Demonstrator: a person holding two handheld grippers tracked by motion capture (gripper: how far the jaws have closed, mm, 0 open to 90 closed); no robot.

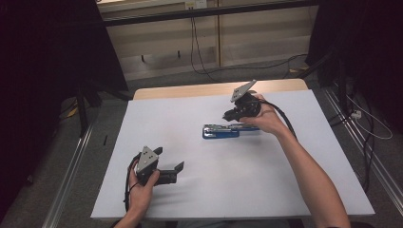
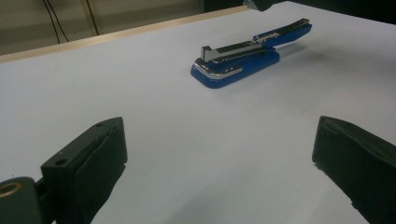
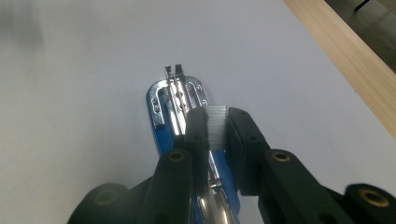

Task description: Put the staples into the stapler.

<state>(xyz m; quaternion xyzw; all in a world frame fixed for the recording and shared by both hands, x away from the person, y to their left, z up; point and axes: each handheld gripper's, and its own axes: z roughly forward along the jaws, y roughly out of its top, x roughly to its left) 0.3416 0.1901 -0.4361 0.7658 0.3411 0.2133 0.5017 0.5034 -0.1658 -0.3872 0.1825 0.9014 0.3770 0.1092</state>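
While a blue stapler (image 1: 221,130) lies opened out near the middle of a white table (image 1: 190,190), a strip of staples (image 3: 216,126) is held between the jaws of the right gripper (image 3: 215,122), which are closed narrowly on it. The strip is seen in the right gripper view as a pale, ribbed block pinched just above the stapler's exposed metal channel (image 3: 180,100); whether it touches the channel cannot be told. The channel, the one holder on the table, is seen running the length of the blue base (image 3: 156,109), and whether staples already lie in it cannot be made out.

From the high view, the right gripper (image 1: 240,111) is carried over the stapler's far end by the person's right hand (image 1: 266,116), with its cable trailing back along the forearm. The left gripper (image 1: 173,173) is held low over the near left part of the table, well apart from the stapler, and its jaws are spread wide with nothing between them. In the left gripper view the stapler (image 2: 247,53) is seen beyond those parted jaws, its top arm (image 2: 285,30) lifted away from the base.
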